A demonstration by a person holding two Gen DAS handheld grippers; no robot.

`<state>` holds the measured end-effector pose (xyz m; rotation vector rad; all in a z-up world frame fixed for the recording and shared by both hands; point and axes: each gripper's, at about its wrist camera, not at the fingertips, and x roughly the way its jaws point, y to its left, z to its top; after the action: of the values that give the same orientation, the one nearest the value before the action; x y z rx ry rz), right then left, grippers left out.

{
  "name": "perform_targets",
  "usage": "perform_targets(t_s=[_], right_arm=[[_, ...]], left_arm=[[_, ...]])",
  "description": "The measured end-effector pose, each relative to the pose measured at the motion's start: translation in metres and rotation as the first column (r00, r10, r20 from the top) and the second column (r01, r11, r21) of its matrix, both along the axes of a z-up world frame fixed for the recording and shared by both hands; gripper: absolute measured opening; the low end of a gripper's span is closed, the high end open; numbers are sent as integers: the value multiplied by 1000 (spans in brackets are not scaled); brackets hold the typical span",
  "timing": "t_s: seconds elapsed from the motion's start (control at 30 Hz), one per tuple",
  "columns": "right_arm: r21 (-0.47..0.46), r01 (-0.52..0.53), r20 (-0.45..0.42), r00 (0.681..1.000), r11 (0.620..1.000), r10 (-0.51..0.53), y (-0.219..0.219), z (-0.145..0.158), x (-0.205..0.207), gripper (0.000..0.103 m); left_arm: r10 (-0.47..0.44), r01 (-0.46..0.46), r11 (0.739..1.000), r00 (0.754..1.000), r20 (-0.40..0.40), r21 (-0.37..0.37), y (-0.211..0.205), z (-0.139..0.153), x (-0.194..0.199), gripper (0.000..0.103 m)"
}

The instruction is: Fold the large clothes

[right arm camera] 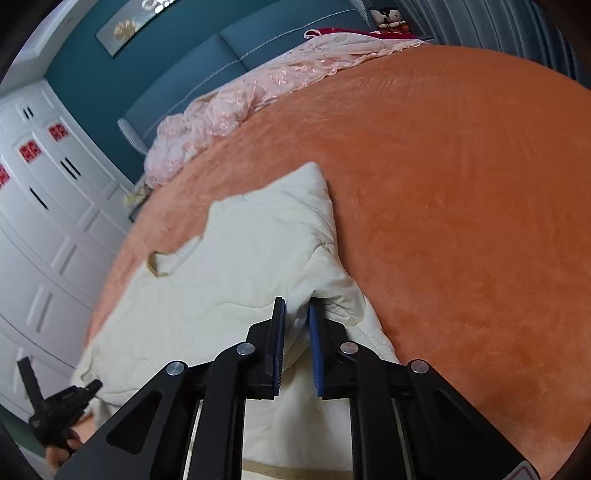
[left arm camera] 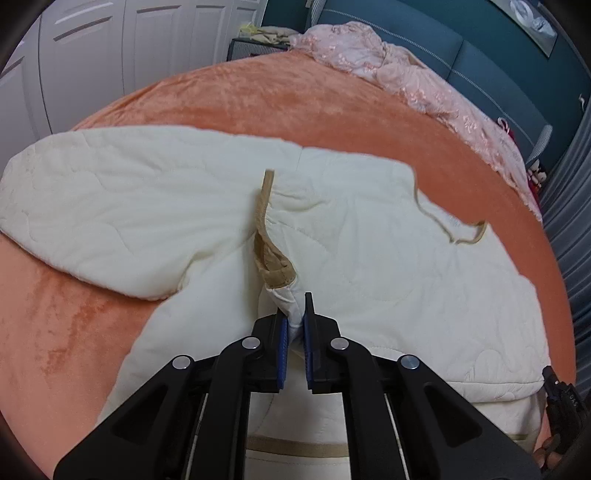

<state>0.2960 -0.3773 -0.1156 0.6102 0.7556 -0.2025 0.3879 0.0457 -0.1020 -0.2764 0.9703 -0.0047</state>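
Observation:
A large cream quilted garment (left arm camera: 147, 206) with tan trim (left arm camera: 264, 218) lies spread on an orange bed cover (left arm camera: 258, 96). One sleeve stretches to the left. My left gripper (left arm camera: 295, 306) is shut on a bunched white fold just below the trimmed opening. In the right wrist view the same garment (right arm camera: 240, 266) covers the near left of the bed cover (right arm camera: 461, 184). My right gripper (right arm camera: 296, 302) is shut on a ridge of cream cloth near the garment's right edge, and the blue pads (right arm camera: 316, 332) press its sides.
A crumpled pink lace cloth (left arm camera: 406, 74) (right arm camera: 229, 107) lies along the teal headboard (left arm camera: 424, 37). White wardrobe doors (right arm camera: 48, 221) stand beyond the bed's left side. Plush toys (right arm camera: 388, 16) sit at the far corner. Bare orange cover spreads right of the garment.

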Motion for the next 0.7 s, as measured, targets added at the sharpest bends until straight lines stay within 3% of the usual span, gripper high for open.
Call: perform_targets(t_s=[0.2,0.33,0.47,0.57,0.63,0.7], right_arm=[[-135,-20,-92,996,991,8,11,-21,4,10],[-239,-24,-109,994,971,-2,23,-24,4,10],[-284,-26,-119,993,959,-9,26,-22,6,12],[-323,11,-116,992,946,-51,32,-5,-4,13],[-362,53,-39,997,931,-72,53,23,-23,22],[-354,-9,22,1000,935,18,83,45,-25,22]], left_arm=[[-14,11,996,999,40,90,-10,-26,-9,8],[-19,6,990,996,84,144,-17,-32,-15,8],[-22,6,986,995,97,166,-21,-33,-17,8],[-21,4,988,994,106,153,-20,-34,-19,8],[-17,3,991,994,112,130,-16,-34,-19,8],[-16,2,993,993,117,117,-16,-35,-21,9]])
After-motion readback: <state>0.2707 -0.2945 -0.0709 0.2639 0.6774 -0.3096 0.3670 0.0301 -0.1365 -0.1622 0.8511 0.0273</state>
